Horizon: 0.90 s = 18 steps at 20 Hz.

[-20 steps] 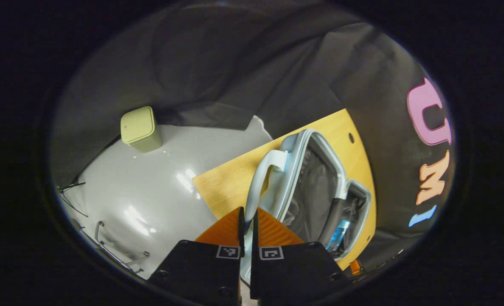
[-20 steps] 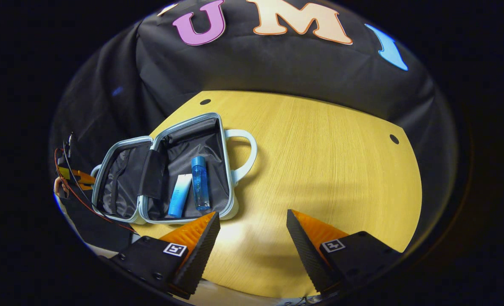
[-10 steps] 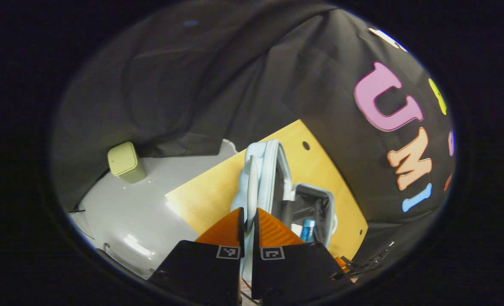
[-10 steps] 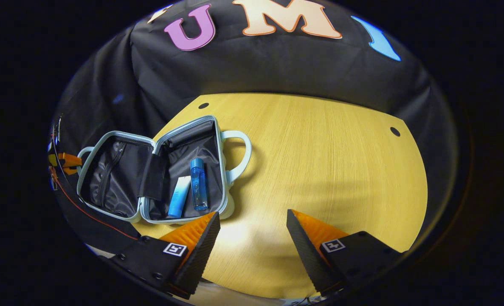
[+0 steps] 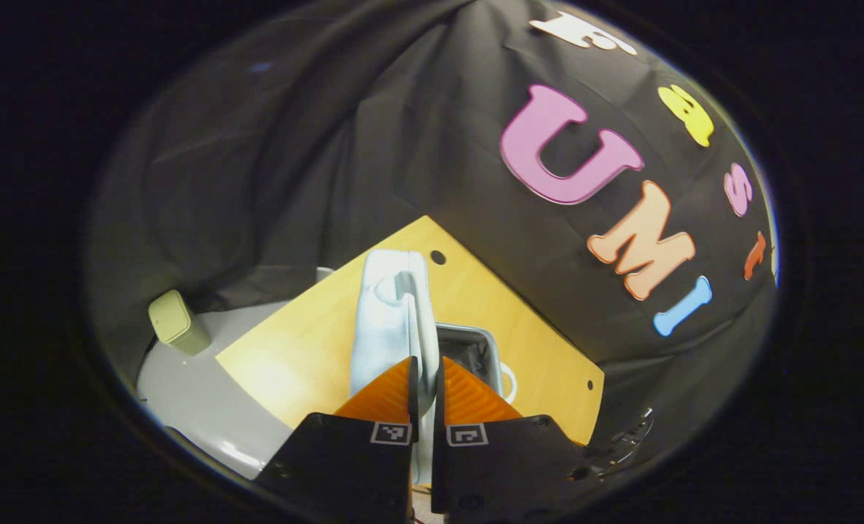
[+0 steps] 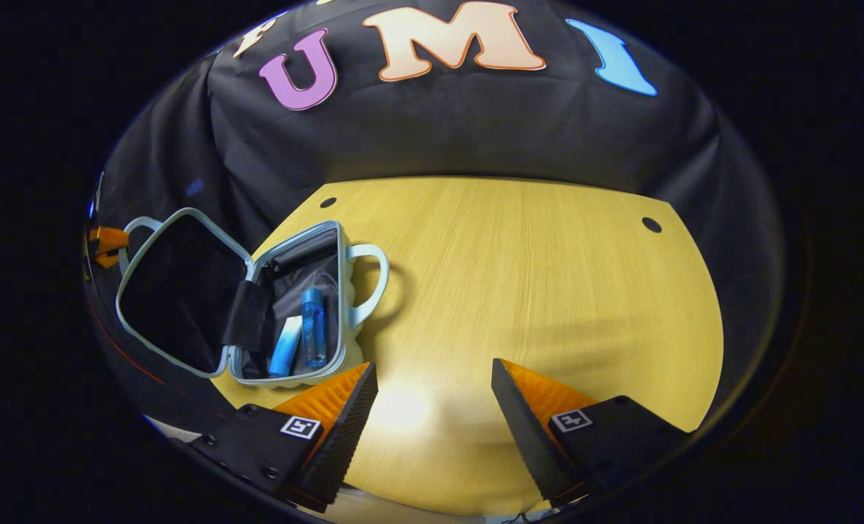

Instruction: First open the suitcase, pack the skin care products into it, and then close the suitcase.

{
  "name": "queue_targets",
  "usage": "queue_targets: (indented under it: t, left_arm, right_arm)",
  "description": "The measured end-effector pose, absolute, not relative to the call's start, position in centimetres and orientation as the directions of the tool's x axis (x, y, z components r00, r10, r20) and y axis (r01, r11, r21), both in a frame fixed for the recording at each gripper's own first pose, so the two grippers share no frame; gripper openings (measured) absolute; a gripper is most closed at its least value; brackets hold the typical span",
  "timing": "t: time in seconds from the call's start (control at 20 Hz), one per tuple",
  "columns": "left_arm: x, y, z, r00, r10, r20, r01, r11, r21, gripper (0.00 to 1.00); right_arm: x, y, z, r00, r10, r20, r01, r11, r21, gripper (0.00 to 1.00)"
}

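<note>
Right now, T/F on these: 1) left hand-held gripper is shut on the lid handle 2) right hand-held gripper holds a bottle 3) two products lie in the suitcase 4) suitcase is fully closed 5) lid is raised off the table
1) True: the left hand-held gripper pinches the lid handle.
2) False: the right hand-held gripper is open and empty above the table.
3) True: a blue bottle and a tube lie in the suitcase.
4) False: it is open.
5) True: the lid is raised.
</note>
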<state>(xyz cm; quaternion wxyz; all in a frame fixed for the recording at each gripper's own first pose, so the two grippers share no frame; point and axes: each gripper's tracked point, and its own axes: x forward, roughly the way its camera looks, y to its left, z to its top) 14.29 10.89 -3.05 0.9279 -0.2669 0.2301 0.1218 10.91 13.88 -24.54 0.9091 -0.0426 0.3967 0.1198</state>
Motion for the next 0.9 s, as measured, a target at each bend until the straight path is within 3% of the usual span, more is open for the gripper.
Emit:
queue_targets:
  t: [0.15,0.2,0.3,0.35,0.45,0.55,0.6,0.9]
  left_arm:
    - [17.1,7.0,-2.9,0.872,0.039,-0.488,-0.280,0.857,-0.431,0.03]
    - [18.0,5.9,-3.1,0.871,0.024,-0.490,-0.262,0.868,-0.423,0.03]
    - [19.6,3.8,-3.4,0.869,-0.006,-0.495,-0.225,0.886,-0.405,0.04]
    - [20.5,2.6,-3.8,0.865,-0.029,-0.500,-0.205,0.891,-0.406,0.04]
    - [22.2,-0.1,-4.7,0.853,-0.088,-0.515,-0.164,0.890,-0.425,0.04]
    - [23.7,-3.0,-5.9,0.830,-0.145,-0.539,-0.125,0.893,-0.432,0.03]
    - [24.5,-4.4,-6.9,0.813,-0.164,-0.559,-0.112,0.898,-0.426,0.04]
    - [28.9,-9.2,-13.7,0.692,-0.206,-0.692,-0.083,0.929,-0.360,0.04]
  right_arm:
    - [11.2,12.9,-24.1,0.653,0.199,-0.730,-0.255,0.966,0.036,0.94]
    - [11.4,12.4,-24.0,0.655,0.195,-0.730,-0.252,0.967,0.033,0.99]
    - [11.5,11.9,-23.7,0.659,0.198,-0.725,-0.245,0.969,0.042,0.94]
    - [11.4,11.6,-23.6,0.662,0.201,-0.722,-0.242,0.969,0.048,0.99]
    - [11.6,10.3,-23.2,0.666,0.192,-0.721,-0.229,0.972,0.046,0.99]
    - [11.7,9.3,-22.7,0.674,0.185,-0.715,-0.215,0.975,0.050,0.94]
    - [11.7,8.7,-22.4,0.678,0.181,-0.712,-0.206,0.977,0.053,0.99]
    - [11.8,6.0,-21.5,0.690,0.161,-0.706,-0.163,0.984,0.065,0.99]
